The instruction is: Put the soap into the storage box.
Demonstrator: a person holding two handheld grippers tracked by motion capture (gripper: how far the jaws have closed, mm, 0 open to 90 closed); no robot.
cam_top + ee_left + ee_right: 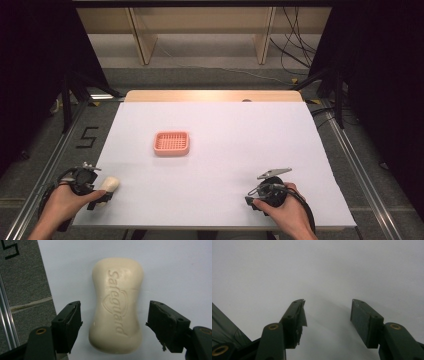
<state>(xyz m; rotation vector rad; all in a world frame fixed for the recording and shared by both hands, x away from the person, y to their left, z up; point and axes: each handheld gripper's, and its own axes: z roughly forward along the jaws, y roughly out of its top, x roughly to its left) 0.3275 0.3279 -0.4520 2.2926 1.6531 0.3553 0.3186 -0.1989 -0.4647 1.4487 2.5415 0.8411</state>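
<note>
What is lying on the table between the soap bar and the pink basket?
Nothing: in the high view, only bare white table lies between the soap bar and the pink basket.

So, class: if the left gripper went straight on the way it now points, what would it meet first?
The bar of soap: it already lies between the open left gripper's jaws, apart from both, so pushing on would probably run it deeper between them.
</note>
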